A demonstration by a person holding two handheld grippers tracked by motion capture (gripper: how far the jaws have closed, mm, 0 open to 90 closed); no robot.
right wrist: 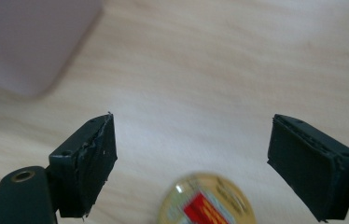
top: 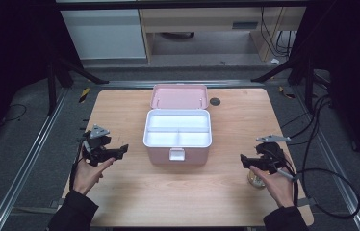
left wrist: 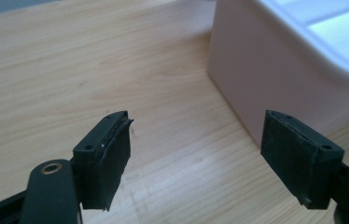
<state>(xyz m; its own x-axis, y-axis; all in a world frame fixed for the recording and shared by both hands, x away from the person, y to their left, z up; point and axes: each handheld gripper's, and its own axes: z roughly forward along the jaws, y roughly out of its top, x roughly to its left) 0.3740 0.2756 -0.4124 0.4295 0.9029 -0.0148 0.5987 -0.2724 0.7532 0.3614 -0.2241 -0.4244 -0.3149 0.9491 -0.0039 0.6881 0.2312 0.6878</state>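
At the left of the light wooden table (top: 135,192), the left gripper (top: 120,150) is held in the person's left hand above the bare wood, its jaws spread wide with nothing between them; in the left gripper view the pink plastic storage box (left wrist: 275,79) stands just ahead and to the right of the black pads (left wrist: 112,163), apart from them. That box (top: 178,149) sits mid-table with its pink lid (top: 179,96) thrown back and its white divided tray (top: 178,130) showing no contents, its long axis running across the table from one hand to the other. Farther right, the right gripper (top: 243,160) points inward toward the box, jaws likewise spread and gripping nothing. The small round tin with a gold lid and red label (right wrist: 208,201) lies on the table just below and between the open jaws in the right gripper view, not touched by either pad; from above it peeks out beneath the right hand (top: 255,180). The right gripper is plainly the nearer one, so a pick would likely mean dropping straight down over the tin, then carrying it leftward to the tray.
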